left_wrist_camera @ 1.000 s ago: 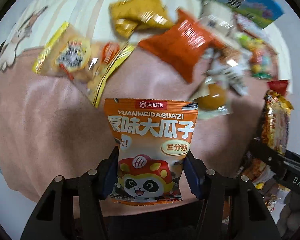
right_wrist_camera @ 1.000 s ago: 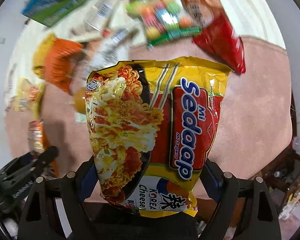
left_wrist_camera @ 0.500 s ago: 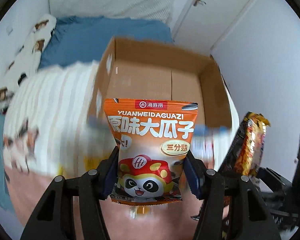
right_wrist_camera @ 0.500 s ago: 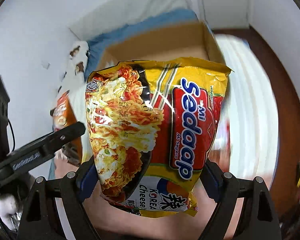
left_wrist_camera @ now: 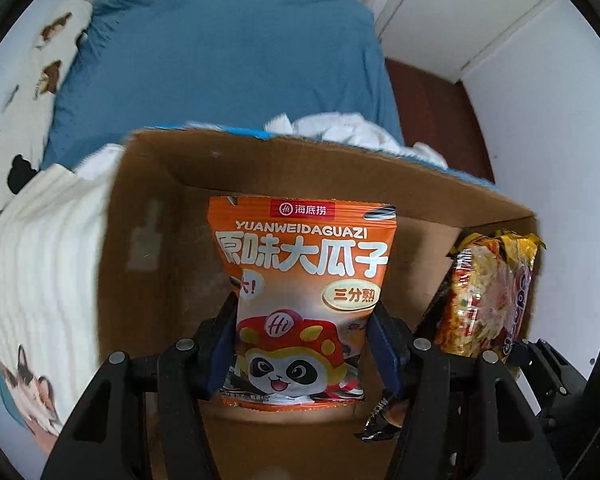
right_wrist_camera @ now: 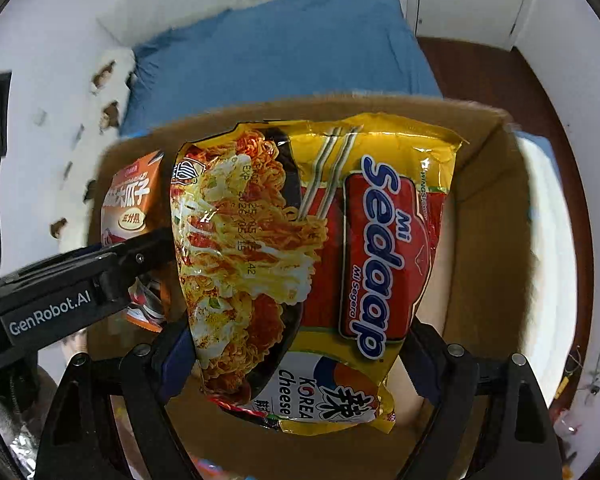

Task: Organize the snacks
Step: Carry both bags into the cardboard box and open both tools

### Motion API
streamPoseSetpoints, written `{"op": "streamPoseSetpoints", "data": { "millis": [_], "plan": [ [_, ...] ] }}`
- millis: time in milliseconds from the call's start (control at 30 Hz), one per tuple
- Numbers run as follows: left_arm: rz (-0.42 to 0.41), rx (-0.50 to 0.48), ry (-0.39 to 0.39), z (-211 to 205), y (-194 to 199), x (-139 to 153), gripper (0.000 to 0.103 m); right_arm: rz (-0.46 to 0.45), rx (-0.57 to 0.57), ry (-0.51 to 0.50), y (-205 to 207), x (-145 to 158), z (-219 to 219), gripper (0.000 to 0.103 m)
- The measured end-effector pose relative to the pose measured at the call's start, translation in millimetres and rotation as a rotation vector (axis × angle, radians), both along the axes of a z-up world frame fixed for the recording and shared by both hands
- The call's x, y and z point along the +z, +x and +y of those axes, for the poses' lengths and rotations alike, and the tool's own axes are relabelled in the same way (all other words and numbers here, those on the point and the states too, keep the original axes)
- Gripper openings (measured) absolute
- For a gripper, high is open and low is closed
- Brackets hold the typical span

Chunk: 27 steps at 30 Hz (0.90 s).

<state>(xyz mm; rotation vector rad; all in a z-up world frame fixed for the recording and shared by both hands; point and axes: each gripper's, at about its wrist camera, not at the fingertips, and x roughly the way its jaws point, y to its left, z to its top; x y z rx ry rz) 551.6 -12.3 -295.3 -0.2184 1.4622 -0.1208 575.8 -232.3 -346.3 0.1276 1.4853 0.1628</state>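
Bedroom: blue bedding (left_wrist_camera: 220, 60) ran across the far side, a white cat-print cover (left_wrist_camera: 40, 280) lay at the left, white walls and a strip of dark wood floor (left_wrist_camera: 432, 112) at the right. An open cardboard box (left_wrist_camera: 148, 240) sat on the bed, its near wall cut off by the lower frame edge in both views.

Left gripper (left_wrist_camera: 302, 344) pointed steeply down over the box's left half, jaws closed partway on the lower sides of an orange sunflower-seed packet (left_wrist_camera: 300, 264). Packet upright, top seam toward the box's far wall. Its bottom edge hid the box floor beneath.

Right gripper (right_wrist_camera: 296, 360) pointed down over the right half, jaws wide, clamping a yellow Mi Sedaap noodle pack (right_wrist_camera: 320, 240) by its lower sides. The pack filled most of the right wrist view; box interior behind it mostly hidden.

Both packs hung side by side, apart. A dark wrapper scrap (left_wrist_camera: 376, 420) by the left gripper's right finger; contents unreadable.
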Motion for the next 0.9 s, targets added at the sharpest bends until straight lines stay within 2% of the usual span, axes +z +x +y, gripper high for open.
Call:
{"op": "streamPoseSetpoints", "data": {
  "millis": [133, 200, 400, 433, 467, 533, 600, 800, 900],
  "plan": [
    [0.047, -0.018, 0.02, -3, 15, -27, 0.058, 0.059, 0.011, -0.022, 21, -53, 5, 0.089],
    [0.056, -0.024, 0.013, -6, 19, -32, 0.058, 0.077, 0.016, -0.032, 29, -71, 4, 0.089],
    [0.086, -0.045, 0.014, -17, 28, -45, 0.059, 0.119, 0.011, -0.041, 49, -100, 10, 0.09],
    [0.081, -0.047, 0.021, -19, 24, -43, 0.067, 0.127, 0.005, -0.034, 44, -101, 15, 0.09],
    [0.078, -0.049, 0.028, -19, 23, -44, 0.086, 0.141, -0.002, -0.031, 46, -102, 15, 0.09],
    [0.079, -0.048, 0.023, -21, 29, -43, 0.1, 0.153, 0.002, -0.054, 53, -102, 12, 0.09],
    [0.071, -0.044, 0.036, -20, 28, -42, 0.1, 0.135, 0.0, -0.07, 54, -101, 8, 0.097],
    [0.051, -0.023, 0.004, -8, 22, -30, 0.1, 0.11, -0.008, -0.074, 51, -93, 12, 0.099],
    [0.016, -0.024, 0.0, -4, 10, -15, 0.1, 0.087, -0.013, -0.081, 40, -78, 12, 0.099]
  ]
}}
